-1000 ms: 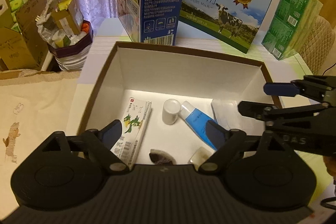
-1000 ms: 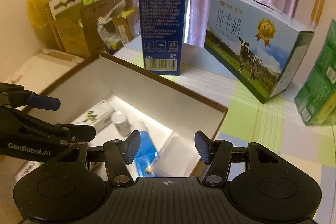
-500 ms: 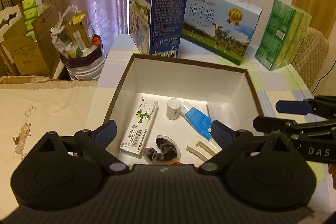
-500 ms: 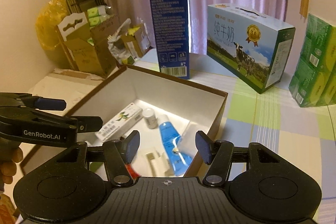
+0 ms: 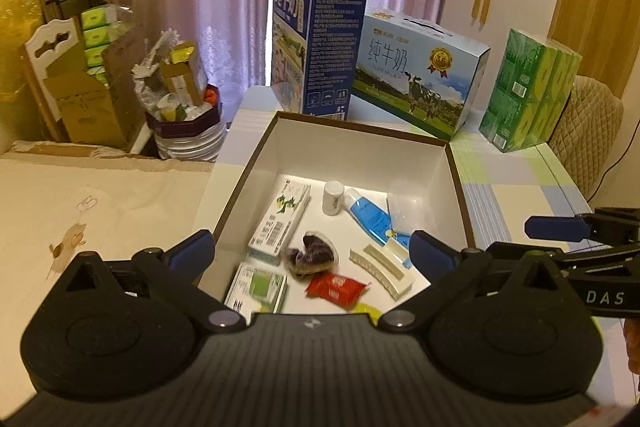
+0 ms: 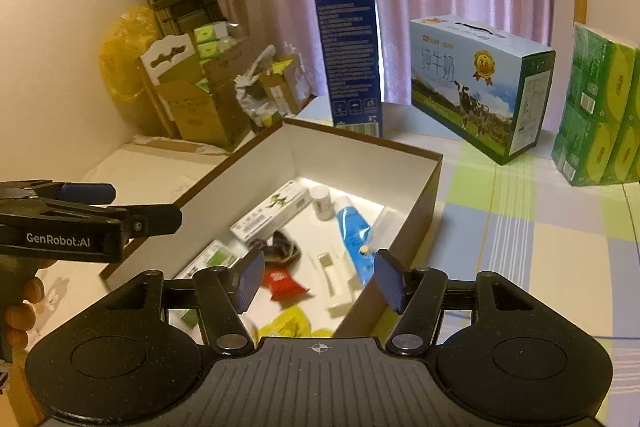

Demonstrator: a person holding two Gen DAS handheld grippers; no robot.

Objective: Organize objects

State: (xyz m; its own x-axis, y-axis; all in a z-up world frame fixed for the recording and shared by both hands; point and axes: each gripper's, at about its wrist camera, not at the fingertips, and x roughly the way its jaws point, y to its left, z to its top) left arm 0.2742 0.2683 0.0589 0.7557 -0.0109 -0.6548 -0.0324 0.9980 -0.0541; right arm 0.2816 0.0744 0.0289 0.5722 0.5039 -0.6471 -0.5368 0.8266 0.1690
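The box (image 5: 360, 151) sat near the table's far edge, holding a medicine carton (image 5: 280, 223), white bottle (image 5: 333, 197), blue tube (image 5: 367, 217) and red packet (image 5: 335, 286). Over the last second both views pulled up and back; more of the floor showed. Left gripper (image 5: 312, 253) and right gripper (image 6: 318, 279) hovered wide apart, holding nothing. Judged: packing done, or next pick pending.

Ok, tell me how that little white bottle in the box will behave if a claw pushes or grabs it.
The white bottle stands upright on a narrow base, so a sideways push would probably tip it. Once down, its round body would likely roll toward the blue tube beside it. It looks like smooth, rigid plastic, so it may slip under a weak pinch.
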